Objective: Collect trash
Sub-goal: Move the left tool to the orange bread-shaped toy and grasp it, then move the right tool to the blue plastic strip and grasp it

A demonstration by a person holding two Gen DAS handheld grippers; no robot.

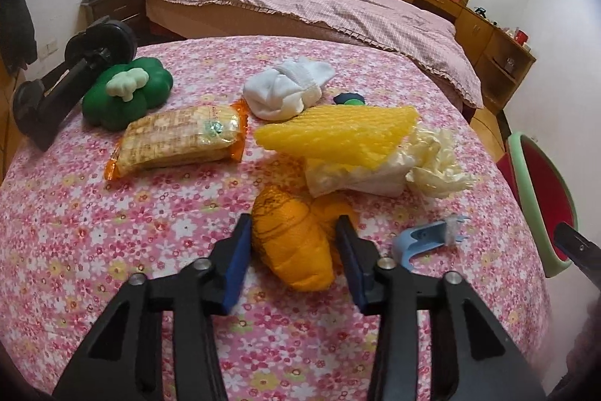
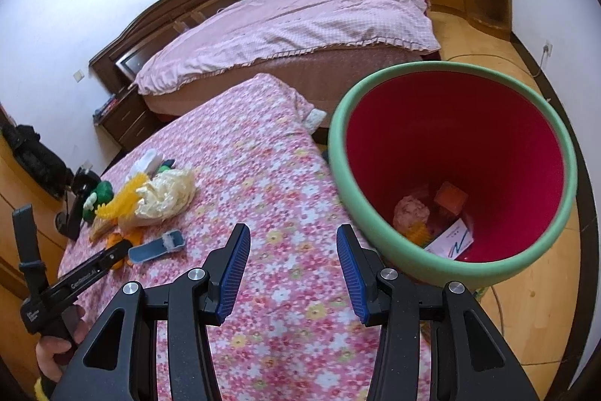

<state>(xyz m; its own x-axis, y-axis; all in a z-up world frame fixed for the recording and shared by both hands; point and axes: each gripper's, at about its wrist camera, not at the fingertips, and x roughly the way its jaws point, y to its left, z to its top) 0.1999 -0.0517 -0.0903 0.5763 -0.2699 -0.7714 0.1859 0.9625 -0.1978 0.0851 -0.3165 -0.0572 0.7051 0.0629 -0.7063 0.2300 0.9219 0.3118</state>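
I had my left gripper (image 1: 293,250) down over the orange peel (image 1: 296,243) on the flowered tablecloth (image 1: 112,232), one blue pad on each side of it. The jaws stood half spread around the peel; I could not tell whether the pads already pressed on it. I'd picked it because it lay nearest, in front of the yellow foam net (image 1: 338,132) and the crumpled plastic bag (image 1: 435,160). My right gripper (image 2: 293,269) was empty, jaws parted, hanging over the table edge just beside the bin (image 2: 375,243), probably so the drop would be short. The bin stood off the table's side and already held some trash. The cracker pack (image 1: 180,141) and the green pepper toy (image 1: 127,96) lay further back, likely not trash.
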